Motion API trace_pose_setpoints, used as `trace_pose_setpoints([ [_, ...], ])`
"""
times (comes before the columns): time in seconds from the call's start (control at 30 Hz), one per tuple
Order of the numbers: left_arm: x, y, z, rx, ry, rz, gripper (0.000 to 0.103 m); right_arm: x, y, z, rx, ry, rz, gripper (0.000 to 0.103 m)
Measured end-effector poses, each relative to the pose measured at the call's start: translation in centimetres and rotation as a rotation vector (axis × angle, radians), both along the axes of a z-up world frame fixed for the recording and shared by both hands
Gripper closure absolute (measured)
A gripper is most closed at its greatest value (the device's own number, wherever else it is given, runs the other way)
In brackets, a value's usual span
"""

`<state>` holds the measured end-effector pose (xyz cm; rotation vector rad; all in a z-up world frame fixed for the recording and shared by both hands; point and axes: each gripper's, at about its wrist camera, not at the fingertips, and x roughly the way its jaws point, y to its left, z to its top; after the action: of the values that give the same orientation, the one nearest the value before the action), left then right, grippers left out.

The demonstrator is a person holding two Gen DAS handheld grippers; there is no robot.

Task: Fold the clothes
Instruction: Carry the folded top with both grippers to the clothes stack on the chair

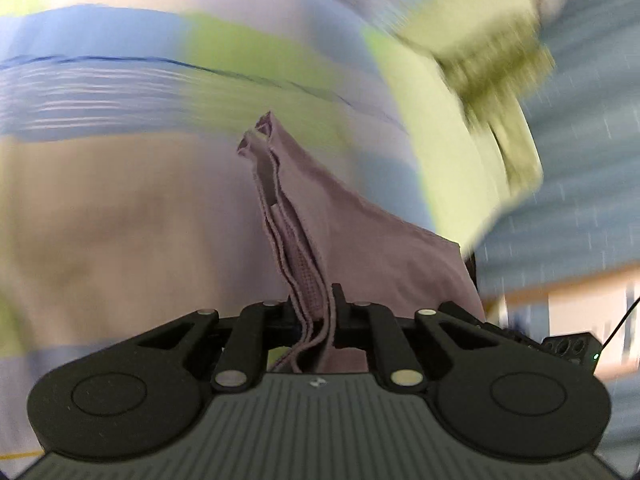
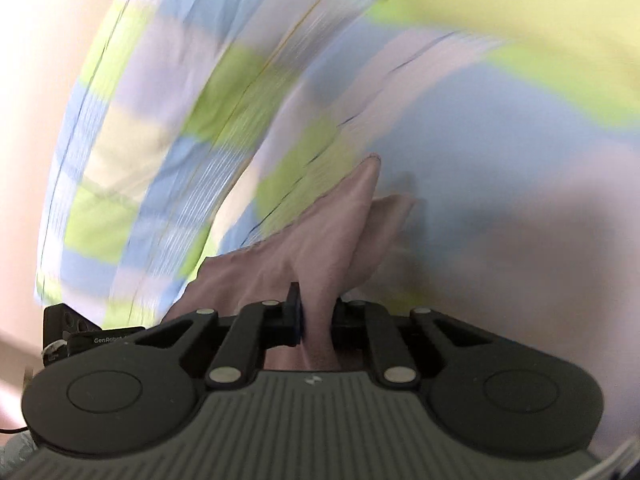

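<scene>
A mauve garment (image 1: pixel 360 236) hangs from my left gripper (image 1: pixel 314 312), which is shut on its stitched hem edge; two hem corners stick up ahead of the fingers. My right gripper (image 2: pixel 316 316) is shut on another bunched part of the same mauve garment (image 2: pixel 340 232), whose folds point forward and up. Both views are heavily motion-blurred. The rest of the garment is out of sight.
A checked bedsheet (image 1: pixel 240 52) in green, blue and lilac fills the background; it also shows in the right wrist view (image 2: pixel 200 100). An olive-green cloth (image 1: pixel 492 52) lies at upper right. A black device (image 1: pixel 568 346) sits at the right edge.
</scene>
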<state>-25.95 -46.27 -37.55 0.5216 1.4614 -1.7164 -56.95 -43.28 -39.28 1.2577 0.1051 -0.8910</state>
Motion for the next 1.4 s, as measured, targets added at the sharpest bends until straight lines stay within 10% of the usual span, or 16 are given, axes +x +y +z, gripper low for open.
trace_pose_setpoints([
  [0.43,-38.6,0.6,5.1,-0.056,0.152,-0.684,0.092,-27.6,27.3,6.3,0.007,0.129,-0.727,0.093],
  [0.73,-56.6,2.9,7.9,-0.18,0.151,-0.884,0.092,-42.1,34.1,8.2,-0.118,0.201,-0.961,0.093],
  [1.17,-62.7,1.5,0.8,-0.197,0.038,-0.974,0.081,-50.1,33.4,1.0,-0.065,0.198,-1.015,0.091],
  [1.33,-60.0,-0.1,2.0,-0.194,-0.04,-0.892,0.068,-49.9,33.7,-1.4,0.137,0.251,-1.148,0.048],
  [1.4,-58.9,-0.4,3.7,-0.255,-0.14,-0.85,0.069,-49.2,34.6,-0.7,0.188,0.307,-1.246,0.046],
])
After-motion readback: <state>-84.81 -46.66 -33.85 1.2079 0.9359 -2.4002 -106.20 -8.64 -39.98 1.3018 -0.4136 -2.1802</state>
